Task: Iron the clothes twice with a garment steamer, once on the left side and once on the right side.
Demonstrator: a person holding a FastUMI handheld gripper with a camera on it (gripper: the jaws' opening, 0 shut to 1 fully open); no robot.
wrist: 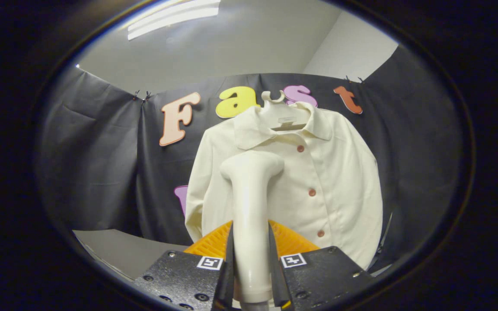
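A cream button-up shirt (331,185) hangs on a white hanger (273,97) against the booth's black cloth wall, straight ahead of me. My gripper (251,263) is shut on the handle of a cream garment steamer (249,203), which stands upright between the fingers. The steamer's head (253,166) sits high on the shirt's left half, just below the collar, facing the fabric; whether it touches I cannot tell. The steamer hides part of the shirt's left front.
An orange ribbed part (294,242) shows just behind the fingers at the steamer's base. A pale tabletop (123,250) lies low on the left. The shirt's sleeves hang down at both sides.
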